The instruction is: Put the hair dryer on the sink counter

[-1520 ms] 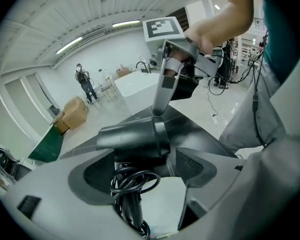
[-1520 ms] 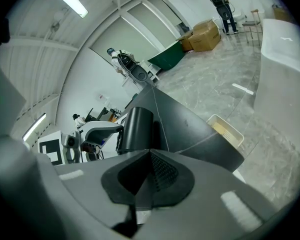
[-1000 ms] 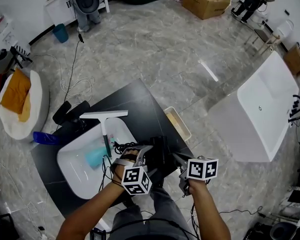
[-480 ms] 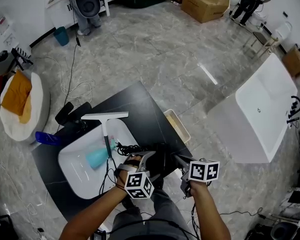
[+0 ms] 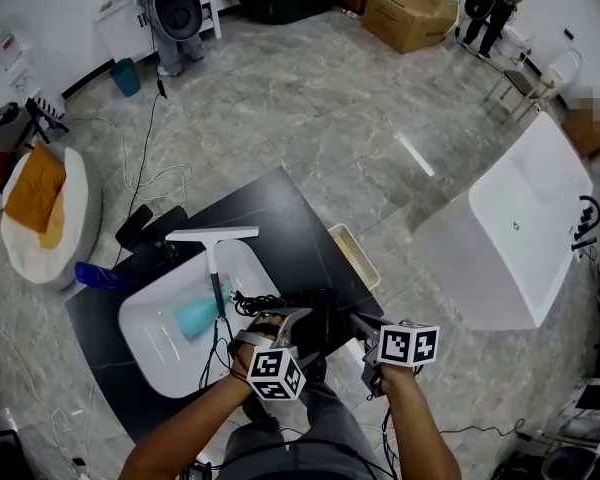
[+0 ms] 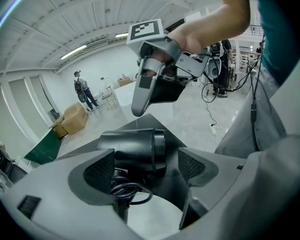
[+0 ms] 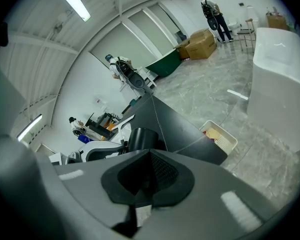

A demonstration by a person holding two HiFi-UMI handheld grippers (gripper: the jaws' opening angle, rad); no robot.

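Over the last second the left gripper (image 6: 146, 169) has been drawn slightly back toward the near edge. Its jaws are seen spread wide with nothing clasped, while the black hair dryer (image 5: 320, 320) lies just beyond them on the dark sink counter (image 5: 280, 208), right of the white basin (image 5: 150, 328), its coiled cord (image 6: 126, 190) low between the jaws. The right gripper (image 7: 149, 176) is held just right of the dryer, jaws pressed together on nothing. The dryer is judged set down and released, so the task appears all but finished.
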